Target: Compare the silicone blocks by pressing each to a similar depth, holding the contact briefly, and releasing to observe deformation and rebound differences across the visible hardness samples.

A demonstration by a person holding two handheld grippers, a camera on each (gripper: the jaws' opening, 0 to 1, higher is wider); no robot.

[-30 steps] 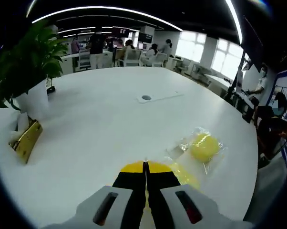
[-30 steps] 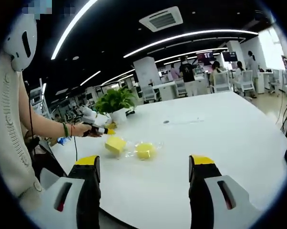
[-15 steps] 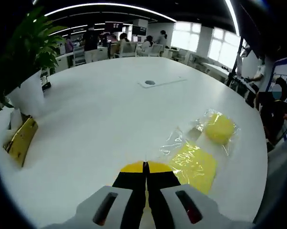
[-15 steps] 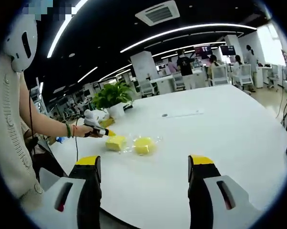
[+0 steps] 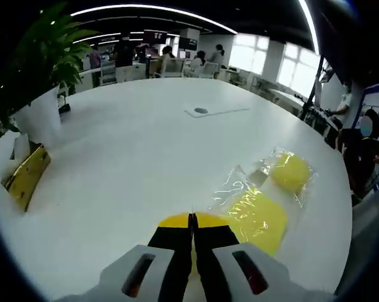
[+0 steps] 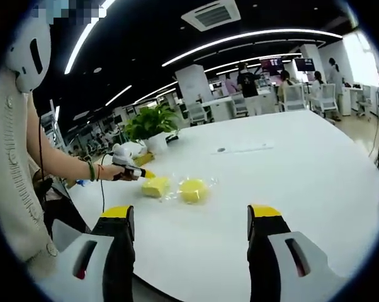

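Left gripper view: my left gripper (image 5: 191, 221) has its jaws pressed together, nothing between them. Since a second ago the square block (image 5: 257, 215) has slid out from behind my tips to lower right of frame, bagged, round block (image 5: 289, 172) just past it. Looks like I've lifted off, so a rebound check comes next. Right gripper view: my right gripper (image 6: 191, 216) hangs wide open, well back; both blocks sit centre-left on the table (image 6: 290, 163).

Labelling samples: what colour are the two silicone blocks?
Both yellow, in clear wrap: the square block and the round block. Best in the left gripper view.
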